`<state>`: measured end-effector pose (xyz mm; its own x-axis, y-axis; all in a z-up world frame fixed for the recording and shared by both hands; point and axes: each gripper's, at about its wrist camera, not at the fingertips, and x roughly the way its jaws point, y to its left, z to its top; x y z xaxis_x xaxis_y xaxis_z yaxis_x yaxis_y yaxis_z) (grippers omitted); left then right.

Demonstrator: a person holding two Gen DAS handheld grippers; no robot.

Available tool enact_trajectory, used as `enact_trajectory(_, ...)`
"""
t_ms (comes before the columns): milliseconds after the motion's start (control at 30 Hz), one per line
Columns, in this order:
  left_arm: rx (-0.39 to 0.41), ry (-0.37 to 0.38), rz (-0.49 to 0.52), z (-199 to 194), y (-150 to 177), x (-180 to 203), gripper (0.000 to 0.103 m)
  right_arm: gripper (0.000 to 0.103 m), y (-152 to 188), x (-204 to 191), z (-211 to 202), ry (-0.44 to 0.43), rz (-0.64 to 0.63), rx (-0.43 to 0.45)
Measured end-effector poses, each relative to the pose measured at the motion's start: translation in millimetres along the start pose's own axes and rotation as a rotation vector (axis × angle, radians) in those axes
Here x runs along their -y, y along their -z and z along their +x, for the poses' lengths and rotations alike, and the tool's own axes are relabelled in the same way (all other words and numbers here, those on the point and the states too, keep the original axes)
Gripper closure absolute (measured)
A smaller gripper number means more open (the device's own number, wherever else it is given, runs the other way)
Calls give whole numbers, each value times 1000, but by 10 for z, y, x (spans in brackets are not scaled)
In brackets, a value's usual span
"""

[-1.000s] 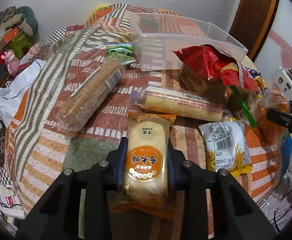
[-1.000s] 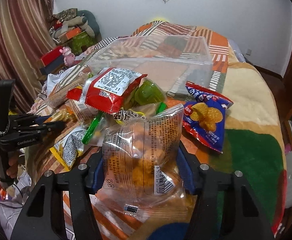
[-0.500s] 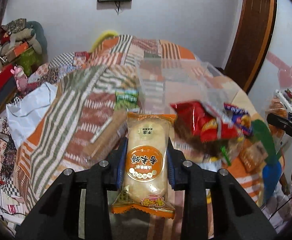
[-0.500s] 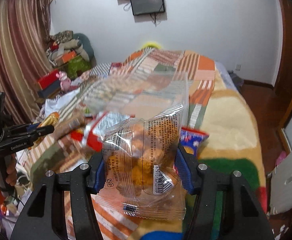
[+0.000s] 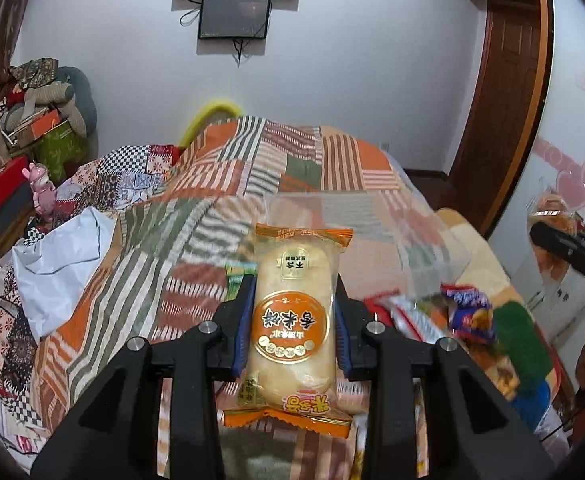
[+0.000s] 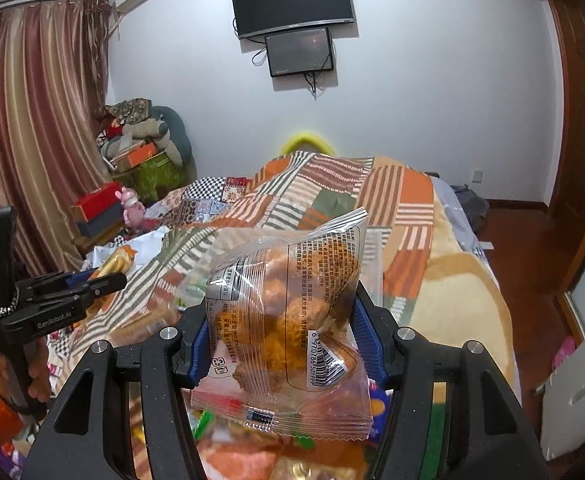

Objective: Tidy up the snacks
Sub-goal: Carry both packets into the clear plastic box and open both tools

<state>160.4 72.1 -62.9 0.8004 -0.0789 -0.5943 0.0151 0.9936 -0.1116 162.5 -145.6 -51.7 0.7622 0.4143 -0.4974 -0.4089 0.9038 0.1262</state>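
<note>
Two grippers are each holding one snack up in the air over the bed. The left gripper (image 5: 294, 326) is squeezing an orange rice cracker pack (image 5: 290, 322) between its blue pads (image 5: 241, 330). The pads are pressing on both long sides of the pack, so the claw is closed just as wide as the pack. The pack is standing upright, with its round orange label facing the camera.

The right gripper (image 6: 280, 340) is pinching a clear bag of golden fried snacks (image 6: 288, 320) the same way. Its blue pads (image 6: 366, 340) are hugging the bag on both sides. The bag is leaning a little, and its barcode is showing near the bottom right.

Below the left gripper, a striped patchwork blanket (image 5: 140, 264) is covering the bed. A clear plastic bin (image 5: 376, 240) is sitting on the blanket, past the cracker pack. It is blurry, so I cannot tell what is inside it. More snack packs are lying in a blurry pile (image 5: 432, 312) to the right of the left gripper, near the bin. A green packet (image 5: 238, 276) is peeking out just left of the cracker pack.

A black screen (image 6: 292, 2) is hanging on the white wall. Striped curtains (image 6: 32, 128) are hanging at the left in the right wrist view.
</note>
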Motion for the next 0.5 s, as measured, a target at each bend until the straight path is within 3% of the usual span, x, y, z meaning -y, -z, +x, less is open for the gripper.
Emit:
enact_trajectory(233, 14, 9, -36, 224, -298, -4, 69, 47, -105, -23, 257, 25, -12, -11)
enact_trajectory(500, -22, -6, -36, 638, -495, 34, 69, 47, -165, 99, 624, 56, 10, -73)
